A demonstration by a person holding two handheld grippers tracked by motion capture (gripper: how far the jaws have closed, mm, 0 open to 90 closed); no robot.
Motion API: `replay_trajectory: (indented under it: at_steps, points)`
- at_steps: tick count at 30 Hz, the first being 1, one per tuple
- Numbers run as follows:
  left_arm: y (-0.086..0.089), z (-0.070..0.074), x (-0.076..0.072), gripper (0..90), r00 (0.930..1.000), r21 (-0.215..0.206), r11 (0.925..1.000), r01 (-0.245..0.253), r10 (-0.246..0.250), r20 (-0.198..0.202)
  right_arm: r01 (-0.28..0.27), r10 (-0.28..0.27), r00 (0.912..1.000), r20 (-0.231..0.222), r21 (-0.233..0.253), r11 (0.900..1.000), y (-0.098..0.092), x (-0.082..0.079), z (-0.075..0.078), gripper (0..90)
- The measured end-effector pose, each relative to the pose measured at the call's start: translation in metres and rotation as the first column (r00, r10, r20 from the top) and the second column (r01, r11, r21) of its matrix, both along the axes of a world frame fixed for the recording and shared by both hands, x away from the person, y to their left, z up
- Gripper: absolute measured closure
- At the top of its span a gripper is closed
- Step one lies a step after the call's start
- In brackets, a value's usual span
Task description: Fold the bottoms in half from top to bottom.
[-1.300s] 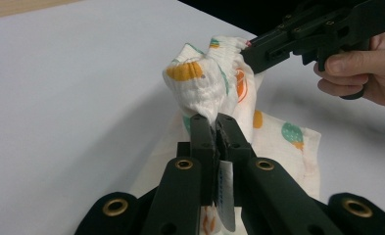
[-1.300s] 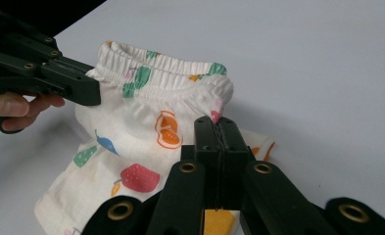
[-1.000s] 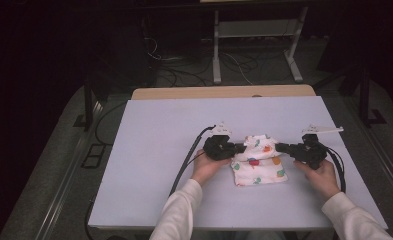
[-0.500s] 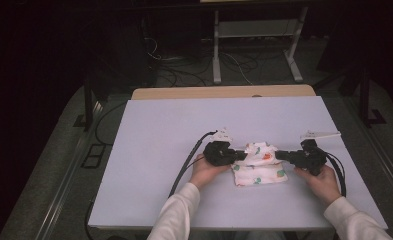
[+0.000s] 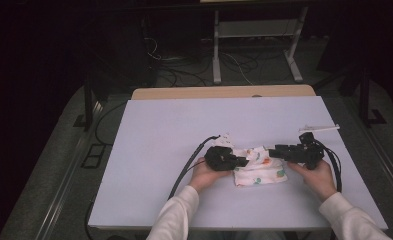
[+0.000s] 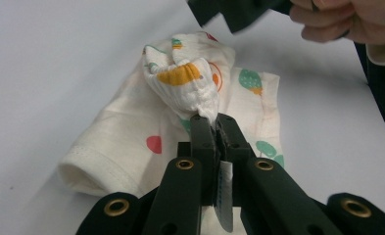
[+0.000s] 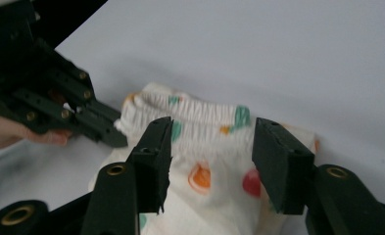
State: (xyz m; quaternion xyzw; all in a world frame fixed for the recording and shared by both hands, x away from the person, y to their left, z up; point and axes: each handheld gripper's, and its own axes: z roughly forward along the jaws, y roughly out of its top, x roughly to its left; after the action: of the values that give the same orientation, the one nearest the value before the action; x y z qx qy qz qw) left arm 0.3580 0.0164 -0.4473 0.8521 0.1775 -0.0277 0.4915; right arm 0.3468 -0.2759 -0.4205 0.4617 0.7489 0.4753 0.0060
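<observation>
- Since the earlier frame, both tongs have shifted slightly lower toward the person, and the cloth has bunched between them.
- Left tongs (image 6: 214,128) are clamped on a pinched fold of the printed baby shorts (image 6: 190,112), lifting it off the counter (image 5: 159,130).
- Right tongs (image 7: 212,161) stand apart, straddling the elastic waistband (image 7: 200,115).
- Soft, light, limp cotton likely sags and slides; the thicker waistband looks the surest hold.
- Shorts (image 5: 260,170) lie near the counter's front edge.

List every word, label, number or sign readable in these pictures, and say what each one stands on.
No readable text anywhere.
The patterned cloth bears only coloured shapes, no letters.
A small white tag sits between the closed jaws of the left tool; any print on it is too blurred to read.
The right tool and the table carry no markings.
</observation>
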Motion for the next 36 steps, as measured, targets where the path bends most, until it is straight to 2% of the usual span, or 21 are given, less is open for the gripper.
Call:
replay_trajectory:
  at_steps: [3, 9, 12, 16, 21, 29, 36]
  points:
    - [-0.001, 0.000, -0.001, 87.2, 1.0000, -0.001, 1.0000, 0.005, -0.005, 0.003, -0.018, 0.018, 0.9998, 0.006, 0.010, 1.000, 0.007, 0.010, 0.008, 61.7]
    - [-0.001, 0.000, -0.001, 87.3, 0.9999, 0.005, 0.9999, 0.010, -0.010, 0.006, -0.040, 0.040, 0.9992, -0.007, -0.019, 0.999, 0.021, 0.030, 0.015, 87.9]
    - [-0.001, -0.001, -0.001, 87.2, 0.9999, 0.010, 0.9999, 0.012, -0.013, 0.009, -0.062, 0.061, 0.9978, -0.026, -0.046, 0.997, 0.028, 0.040, 0.015, 88.3]
    - [-0.002, -0.001, -0.002, 87.2, 0.9997, 0.019, 0.9997, 0.018, -0.018, 0.014, -0.101, 0.094, 0.9923, -0.080, -0.084, 0.991, 0.039, 0.050, 0.010, 88.4]
    - [-0.002, -0.002, -0.002, 87.2, 0.9996, 0.024, 0.9995, 0.022, -0.023, 0.016, -0.114, 0.099, 0.9881, -0.118, -0.134, 0.984, 0.048, 0.059, 0.006, 88.3]
    - [-0.003, -0.003, -0.002, 87.2, 0.9994, 0.028, 0.9992, 0.027, -0.027, 0.020, -0.162, 0.136, 0.9775, -0.161, -0.160, 0.974, 0.058, 0.066, -0.001, 88.3]
    - [-0.004, -0.003, -0.004, 87.1, 0.9987, 0.049, 0.9979, 0.043, -0.044, 0.024, -0.171, 0.134, 0.9701, -0.202, -0.180, 0.969, 0.062, 0.071, -0.010, 88.3]
